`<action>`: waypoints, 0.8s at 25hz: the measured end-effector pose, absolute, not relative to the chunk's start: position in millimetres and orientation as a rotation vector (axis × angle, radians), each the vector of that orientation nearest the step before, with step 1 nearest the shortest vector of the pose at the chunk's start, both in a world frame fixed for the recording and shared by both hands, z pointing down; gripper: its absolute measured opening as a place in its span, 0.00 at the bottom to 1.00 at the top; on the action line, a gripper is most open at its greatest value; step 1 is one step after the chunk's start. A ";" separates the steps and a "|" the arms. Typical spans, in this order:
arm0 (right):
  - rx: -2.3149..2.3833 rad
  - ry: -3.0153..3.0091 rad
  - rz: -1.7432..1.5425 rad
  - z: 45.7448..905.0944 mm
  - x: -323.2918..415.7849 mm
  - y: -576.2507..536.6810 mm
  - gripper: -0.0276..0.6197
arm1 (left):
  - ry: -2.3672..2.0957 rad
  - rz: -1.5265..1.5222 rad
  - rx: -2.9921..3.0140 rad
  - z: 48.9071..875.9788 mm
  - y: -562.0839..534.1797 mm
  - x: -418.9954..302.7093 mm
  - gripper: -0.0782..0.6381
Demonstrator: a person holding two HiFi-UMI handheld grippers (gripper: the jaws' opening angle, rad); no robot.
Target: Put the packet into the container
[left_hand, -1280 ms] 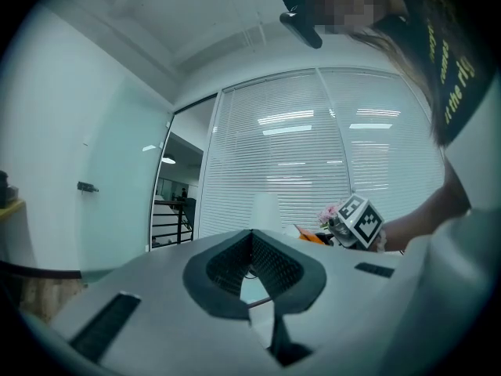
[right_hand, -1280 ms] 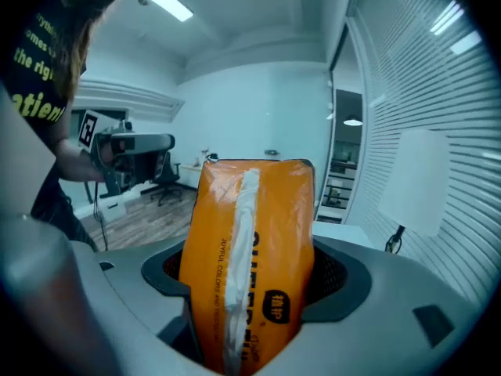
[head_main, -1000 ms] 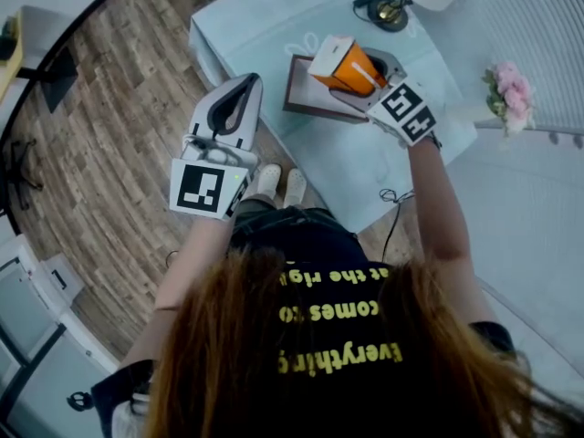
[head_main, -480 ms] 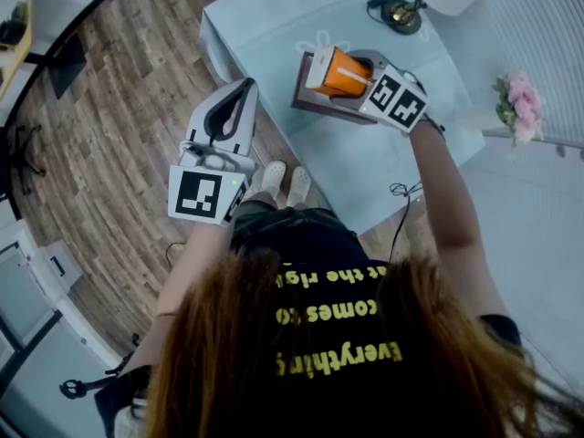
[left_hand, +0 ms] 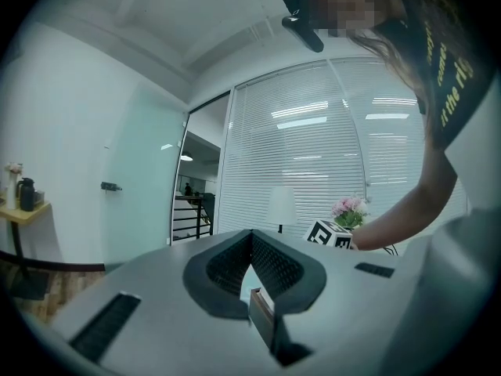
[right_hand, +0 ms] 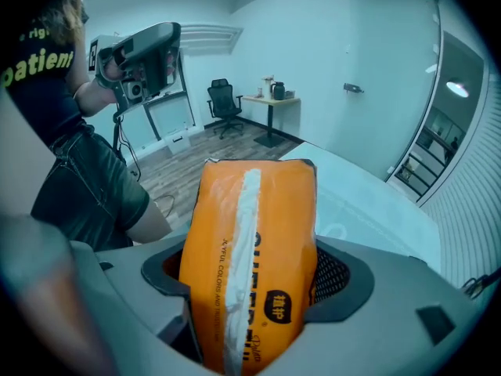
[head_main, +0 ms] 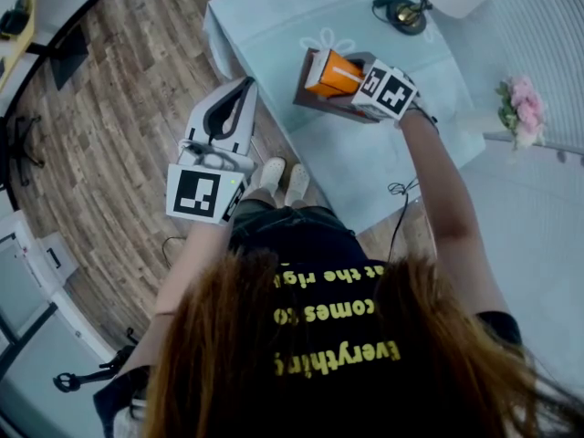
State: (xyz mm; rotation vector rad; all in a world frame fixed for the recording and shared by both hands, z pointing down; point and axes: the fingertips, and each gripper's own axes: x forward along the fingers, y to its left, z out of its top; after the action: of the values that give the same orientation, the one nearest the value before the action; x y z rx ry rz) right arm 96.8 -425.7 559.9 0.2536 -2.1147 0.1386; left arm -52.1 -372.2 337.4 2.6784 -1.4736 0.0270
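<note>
Right gripper view: right hand-held gripper (right_hand: 252, 282) clamps orange packet (right_hand: 254, 210) with white centre seam.

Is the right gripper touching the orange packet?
Touching. The right gripper view shows the orange packet wedged inside the right gripper, with both jaws pressed against its sides.

An orange packet (head_main: 330, 72) with a white seam sits tilted over a dark brown rectangular container (head_main: 311, 101), upper centre of the frame.
</note>
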 end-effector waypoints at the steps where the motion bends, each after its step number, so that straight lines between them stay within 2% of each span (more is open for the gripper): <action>1: 0.256 -2.109 0.154 561.1 97.3 -426.2 0.63 | -1.478 0.032 2.675 336.9 -371.9 -52.7 0.11; 18: 0.140 -2.099 0.295 563.2 93.2 -420.2 0.67 | -1.500 0.028 2.656 336.7 -368.1 -55.3 0.11; 20: 0.128 -2.094 0.307 563.6 93.5 -418.4 0.70 | -1.502 0.030 2.655 336.8 -368.2 -55.5 0.11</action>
State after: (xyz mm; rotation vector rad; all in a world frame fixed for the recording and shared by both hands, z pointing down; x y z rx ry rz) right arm 93.5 -418.4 563.6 0.1279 -2.0943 0.3075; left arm -55.5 -368.2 336.8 2.6549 -1.5017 0.0303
